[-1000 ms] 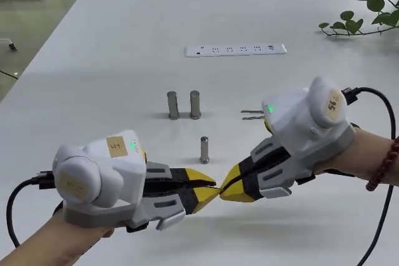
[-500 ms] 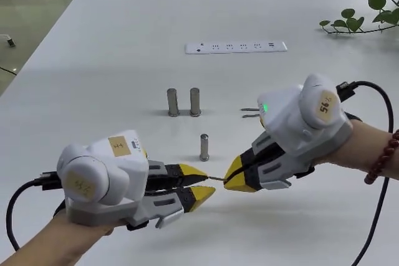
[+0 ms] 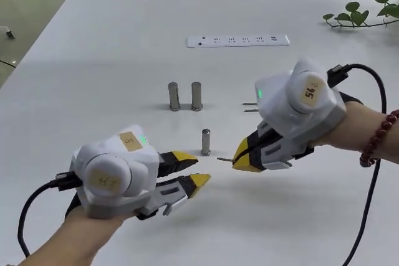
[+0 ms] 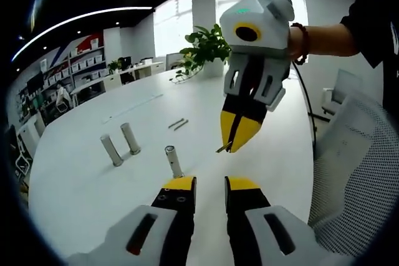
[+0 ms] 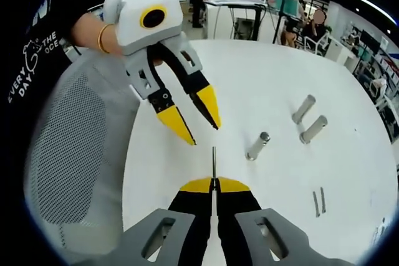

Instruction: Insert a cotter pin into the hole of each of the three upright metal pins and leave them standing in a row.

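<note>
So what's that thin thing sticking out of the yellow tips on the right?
That is a cotter pin, a thin, straight sliver of grey metal. The right gripper pinches one end between its shut yellow jaws, and the rest juts out free. It is held in the air over the white table, close to the nearest upright pin but not touching it.

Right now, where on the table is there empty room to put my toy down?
The table is bare left of the leftmost pin, and between that pin and the power strip. It is crowded around the front pin, where the left gripper and right gripper face each other.
</note>
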`<state>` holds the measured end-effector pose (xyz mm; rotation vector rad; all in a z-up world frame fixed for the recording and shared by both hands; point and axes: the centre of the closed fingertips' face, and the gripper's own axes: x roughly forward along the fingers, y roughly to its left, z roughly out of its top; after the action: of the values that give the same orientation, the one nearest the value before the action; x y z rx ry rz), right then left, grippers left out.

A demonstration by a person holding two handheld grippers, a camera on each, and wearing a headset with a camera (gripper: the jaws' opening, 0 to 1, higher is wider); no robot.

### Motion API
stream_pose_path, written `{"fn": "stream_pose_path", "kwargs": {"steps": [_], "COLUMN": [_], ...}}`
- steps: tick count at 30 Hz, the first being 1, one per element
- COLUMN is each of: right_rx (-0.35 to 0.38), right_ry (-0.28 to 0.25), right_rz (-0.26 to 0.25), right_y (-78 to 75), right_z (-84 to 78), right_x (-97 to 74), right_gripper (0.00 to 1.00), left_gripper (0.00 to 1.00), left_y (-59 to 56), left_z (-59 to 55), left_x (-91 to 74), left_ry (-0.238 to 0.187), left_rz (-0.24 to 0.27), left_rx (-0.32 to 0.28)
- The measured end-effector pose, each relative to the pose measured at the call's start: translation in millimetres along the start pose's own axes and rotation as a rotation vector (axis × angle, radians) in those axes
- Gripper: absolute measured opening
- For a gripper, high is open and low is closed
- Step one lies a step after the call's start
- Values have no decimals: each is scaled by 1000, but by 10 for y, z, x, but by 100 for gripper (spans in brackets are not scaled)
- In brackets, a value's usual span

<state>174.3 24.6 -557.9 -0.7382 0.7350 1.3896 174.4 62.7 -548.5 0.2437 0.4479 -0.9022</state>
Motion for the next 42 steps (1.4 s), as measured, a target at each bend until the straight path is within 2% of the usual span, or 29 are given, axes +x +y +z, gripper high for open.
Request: {"fn": "stream_pose_path", "kwargs": {"steps": [7, 13, 18, 26, 33, 42], "right_rx": [41, 91, 111, 124, 130, 152], "right_ry": [73, 101, 134, 172, 196, 212], "right_rz": [-28, -29, -32, -26, -30, -23], "right_y": [-109, -190, -280, -323, -410, -544], "right_z": [-95, -96, -143, -167, -160, -137], "right_x": [23, 28, 31, 53, 66, 110], "right_gripper": [0, 0, 0, 0, 0, 0], "left_gripper": [16, 17, 18, 17, 16, 14], "left_y": [138, 243, 318, 415, 442, 480], "left_z": [23, -49, -84, -94, -141, -177], "left_x": [114, 191, 254, 383, 496, 549], "left_ry": [10, 46, 60, 59, 67, 69], "left_rz": [79, 133, 163, 191, 194, 208], "left_rx": [-16, -7, -29, -60, -89, -116]}}
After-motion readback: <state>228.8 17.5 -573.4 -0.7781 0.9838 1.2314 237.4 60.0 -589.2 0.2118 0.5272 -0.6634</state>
